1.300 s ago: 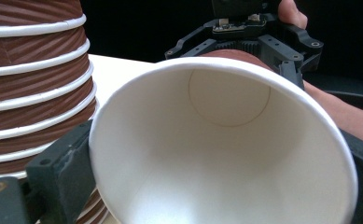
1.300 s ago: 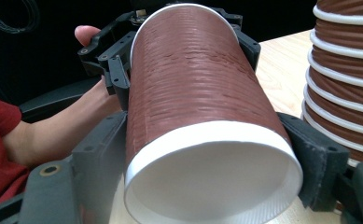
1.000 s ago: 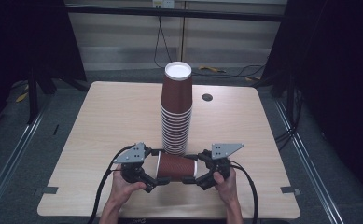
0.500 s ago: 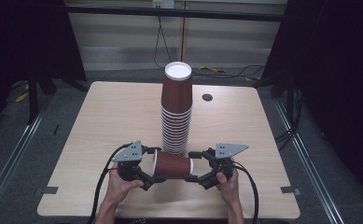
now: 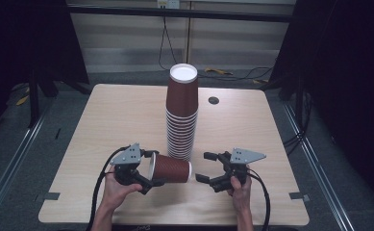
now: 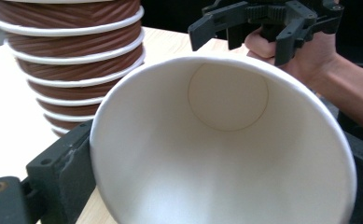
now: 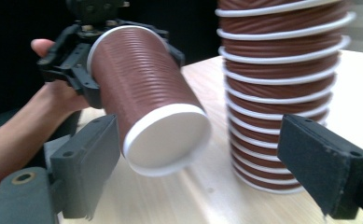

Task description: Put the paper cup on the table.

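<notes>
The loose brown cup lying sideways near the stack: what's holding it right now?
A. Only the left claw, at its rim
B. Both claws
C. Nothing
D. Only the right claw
A: the left claw clamps the cup at its rim, while the right claw stands open, apart from its base.

A light wooden table [image 5: 103, 125] stands on grey floor [image 5: 11, 144]. Dark curtains [image 5: 348, 72] flank both frame sides; a pale wall [image 5: 127, 43] with hanging cables [image 5: 164, 43] crosses the top.

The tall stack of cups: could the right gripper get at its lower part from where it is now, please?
Probably yes. The right gripper stands open beside the stack, with bare table between; the left gripper holds the single cup off to the side.
</notes>
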`<state>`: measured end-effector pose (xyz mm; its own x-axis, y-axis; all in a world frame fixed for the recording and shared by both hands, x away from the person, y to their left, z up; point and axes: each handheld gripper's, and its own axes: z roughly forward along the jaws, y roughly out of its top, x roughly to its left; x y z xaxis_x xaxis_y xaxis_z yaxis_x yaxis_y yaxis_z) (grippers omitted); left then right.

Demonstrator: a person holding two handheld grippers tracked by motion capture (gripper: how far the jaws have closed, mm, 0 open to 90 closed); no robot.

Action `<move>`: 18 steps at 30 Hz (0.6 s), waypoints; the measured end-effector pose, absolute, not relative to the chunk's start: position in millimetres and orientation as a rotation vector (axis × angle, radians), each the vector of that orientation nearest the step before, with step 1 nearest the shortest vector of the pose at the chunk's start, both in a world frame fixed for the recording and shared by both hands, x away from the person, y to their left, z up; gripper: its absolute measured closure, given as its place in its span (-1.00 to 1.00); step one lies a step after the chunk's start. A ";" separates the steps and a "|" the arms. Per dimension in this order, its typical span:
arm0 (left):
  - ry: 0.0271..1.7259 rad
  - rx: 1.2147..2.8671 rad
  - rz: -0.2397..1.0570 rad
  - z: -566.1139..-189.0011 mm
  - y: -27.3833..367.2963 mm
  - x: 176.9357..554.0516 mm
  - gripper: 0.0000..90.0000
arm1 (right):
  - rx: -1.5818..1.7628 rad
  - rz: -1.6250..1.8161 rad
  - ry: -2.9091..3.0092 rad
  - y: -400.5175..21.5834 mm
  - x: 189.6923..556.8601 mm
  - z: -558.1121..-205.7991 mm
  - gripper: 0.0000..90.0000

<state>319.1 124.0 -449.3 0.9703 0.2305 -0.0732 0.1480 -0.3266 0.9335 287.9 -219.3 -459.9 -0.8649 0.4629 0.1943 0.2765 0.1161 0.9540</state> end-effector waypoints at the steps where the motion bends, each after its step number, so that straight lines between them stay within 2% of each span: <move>1: 0.273 1.911 0.085 -449.3 124.0 319.1 -0.89 | 0.752 1.845 2.215 -220.1 287.6 -459.9 -0.71; 18: 0.386 2.028 0.136 -440.7 151.2 331.2 -0.89 | 0.920 1.699 2.027 -232.5 277.9 -470.6 -0.71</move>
